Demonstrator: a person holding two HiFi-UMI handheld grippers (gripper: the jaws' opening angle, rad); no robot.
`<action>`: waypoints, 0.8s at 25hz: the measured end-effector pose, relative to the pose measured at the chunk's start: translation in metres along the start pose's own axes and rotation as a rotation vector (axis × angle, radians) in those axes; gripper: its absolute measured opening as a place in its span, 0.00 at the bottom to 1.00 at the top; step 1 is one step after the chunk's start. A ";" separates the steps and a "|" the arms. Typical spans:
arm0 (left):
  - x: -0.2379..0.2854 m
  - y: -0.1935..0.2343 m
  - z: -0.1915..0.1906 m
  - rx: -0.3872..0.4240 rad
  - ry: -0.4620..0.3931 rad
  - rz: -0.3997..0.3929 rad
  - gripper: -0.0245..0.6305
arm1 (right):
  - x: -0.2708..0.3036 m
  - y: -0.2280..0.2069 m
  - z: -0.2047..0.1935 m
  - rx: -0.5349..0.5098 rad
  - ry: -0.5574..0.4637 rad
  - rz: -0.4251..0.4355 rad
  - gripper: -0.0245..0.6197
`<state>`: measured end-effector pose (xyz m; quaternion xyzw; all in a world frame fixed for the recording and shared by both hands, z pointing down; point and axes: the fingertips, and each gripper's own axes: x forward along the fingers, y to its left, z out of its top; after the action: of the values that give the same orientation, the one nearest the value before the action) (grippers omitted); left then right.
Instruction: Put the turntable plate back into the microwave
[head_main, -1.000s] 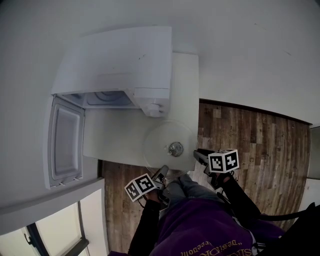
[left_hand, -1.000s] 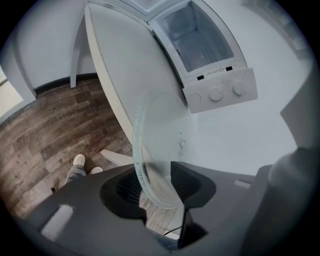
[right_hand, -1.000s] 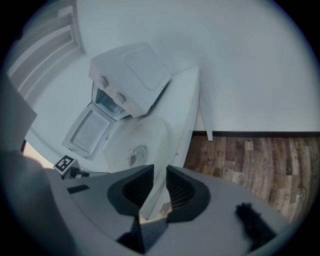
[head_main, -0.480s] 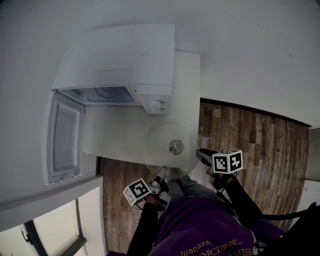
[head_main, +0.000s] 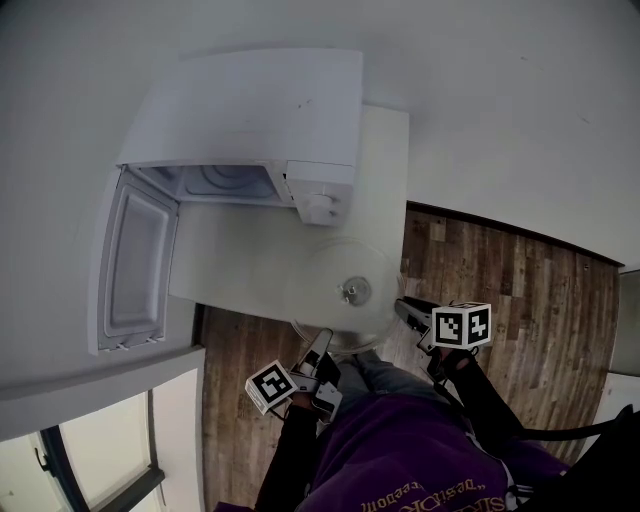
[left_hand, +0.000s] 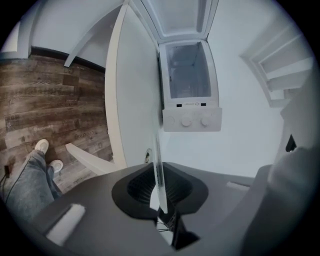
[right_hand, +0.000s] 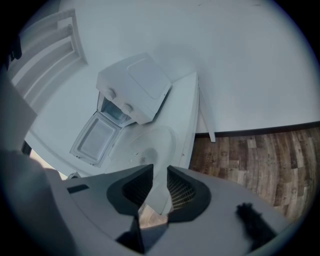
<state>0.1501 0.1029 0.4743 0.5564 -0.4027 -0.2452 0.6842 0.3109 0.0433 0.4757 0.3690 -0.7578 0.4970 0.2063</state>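
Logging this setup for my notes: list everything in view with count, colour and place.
White boxy microwave: one, white, far end of the table
Its door: one, white, swung open leftward
Flat white table: one, white, under the microwave
Clear round glass turntable plate: one, clear, table's near end
Small metal hub: one, silver, plate's centre
Wood-plank floor: one, brown, beside the table
Left gripper: one, dark grey, jaws have just been closing, shut on the plate's near rim
Right gripper: one, dark grey, jaws apart at the plate's right rim
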 end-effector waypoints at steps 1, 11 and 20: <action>-0.001 -0.004 0.001 -0.011 -0.013 -0.015 0.09 | -0.001 0.001 0.000 0.010 -0.002 0.004 0.18; -0.023 -0.019 0.004 -0.104 -0.132 -0.122 0.09 | 0.000 0.027 0.008 -0.088 -0.001 0.054 0.18; -0.052 -0.038 0.023 -0.096 -0.333 -0.248 0.09 | 0.012 0.074 0.037 -0.247 -0.022 0.162 0.18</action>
<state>0.1067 0.1208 0.4243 0.5202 -0.4264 -0.4351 0.5985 0.2486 0.0235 0.4234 0.2837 -0.8428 0.4108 0.2010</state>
